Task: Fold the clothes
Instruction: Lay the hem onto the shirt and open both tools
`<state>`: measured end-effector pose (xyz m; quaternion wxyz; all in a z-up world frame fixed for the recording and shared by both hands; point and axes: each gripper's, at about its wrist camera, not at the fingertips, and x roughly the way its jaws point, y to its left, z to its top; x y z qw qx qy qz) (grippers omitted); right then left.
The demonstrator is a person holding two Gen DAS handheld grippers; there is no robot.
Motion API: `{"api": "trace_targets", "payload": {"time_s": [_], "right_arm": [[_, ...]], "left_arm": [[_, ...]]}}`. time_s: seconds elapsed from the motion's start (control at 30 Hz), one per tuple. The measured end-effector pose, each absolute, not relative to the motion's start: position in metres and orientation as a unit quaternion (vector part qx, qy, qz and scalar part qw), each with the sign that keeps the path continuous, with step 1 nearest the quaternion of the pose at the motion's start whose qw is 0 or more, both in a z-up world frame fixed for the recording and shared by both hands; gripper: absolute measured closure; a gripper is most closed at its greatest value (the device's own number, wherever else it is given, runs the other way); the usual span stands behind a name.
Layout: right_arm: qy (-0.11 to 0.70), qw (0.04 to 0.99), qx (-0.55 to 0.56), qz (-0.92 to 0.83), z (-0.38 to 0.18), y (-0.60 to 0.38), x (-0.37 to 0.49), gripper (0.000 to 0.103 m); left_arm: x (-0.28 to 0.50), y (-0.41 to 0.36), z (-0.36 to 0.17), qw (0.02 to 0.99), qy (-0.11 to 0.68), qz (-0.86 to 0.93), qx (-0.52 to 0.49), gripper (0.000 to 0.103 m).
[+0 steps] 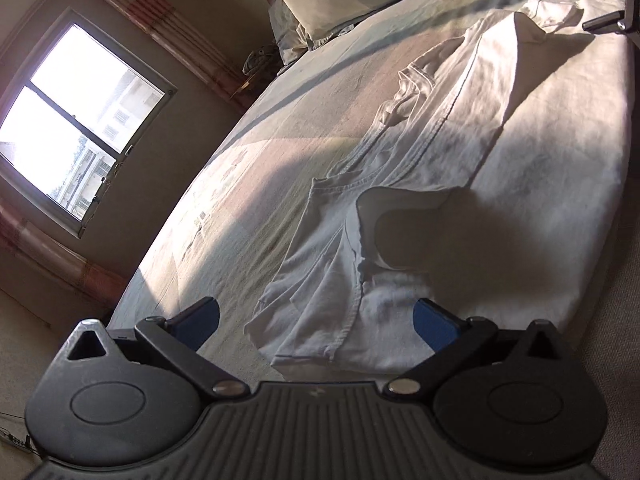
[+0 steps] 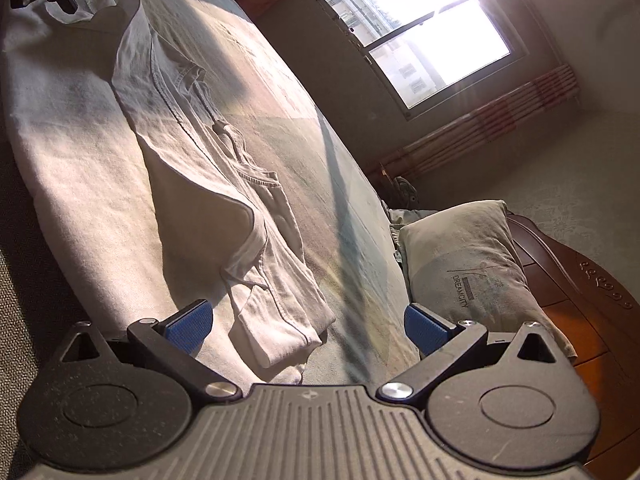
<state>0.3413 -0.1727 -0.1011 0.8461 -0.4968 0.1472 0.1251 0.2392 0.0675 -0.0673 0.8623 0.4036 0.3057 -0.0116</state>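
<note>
Garment: a pale T-shirt (image 1: 420, 168) lies along the near long edge of the bed (image 1: 256, 184), partly folded lengthwise, with a sleeve turned in over the body.
Your left gripper (image 1: 316, 320): its blue-padded fingers (image 1: 200, 322) stand wide apart, holding nothing, at one end of the T-shirt; cloth lies between them, but you cannot tell whether they touch it.
Your right gripper (image 2: 306, 324): fingers (image 2: 190, 322) also spread wide and empty, at the opposite end of the T-shirt (image 2: 168, 168), one pad over the cloth, the other over bare bed sheet.
Across the garment: from each wrist view you see the other gripper's dark frame at the far end of the shirt.
Containers: nothing here holds anything.
Head of the bed: a pillow (image 2: 468, 264) printed DREAMCITY leans on a dark wooden headboard (image 2: 560, 280), well apart from the shirt.
Beyond the far edge: a bright window (image 1: 68, 120) with striped curtains (image 1: 160, 24).
In the way: strong shadows fall across the cloth.
</note>
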Motion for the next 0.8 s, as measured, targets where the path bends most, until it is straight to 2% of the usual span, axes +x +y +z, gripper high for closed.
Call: {"api": "trace_targets", "payload": {"time_s": [0.2, 0.47, 0.6, 0.8], "right_arm": [[0.145, 0.846, -0.494, 0.136, -0.104, -0.164, 0.356, 0.000], [0.103, 0.841, -0.497, 0.187, -0.094, -0.128, 0.355, 0.000], [0.114, 0.823, -0.516, 0.206, -0.100, -0.113, 0.361, 0.000], [0.134, 0.820, -0.523, 0.189, -0.094, -0.120, 0.392, 0.000]], "left_arm": [[0.257, 0.074, -0.060, 0.874, 0.311, -0.013, 0.374, 0.001], [0.255, 0.052, -0.045, 0.890, 0.292, -0.078, 0.342, 0.001], [0.270, 0.053, -0.061, 0.868, 0.321, -0.048, 0.375, 0.001], [0.301, 0.085, -0.039, 0.882, 0.322, 0.001, 0.345, 0.000]]}}
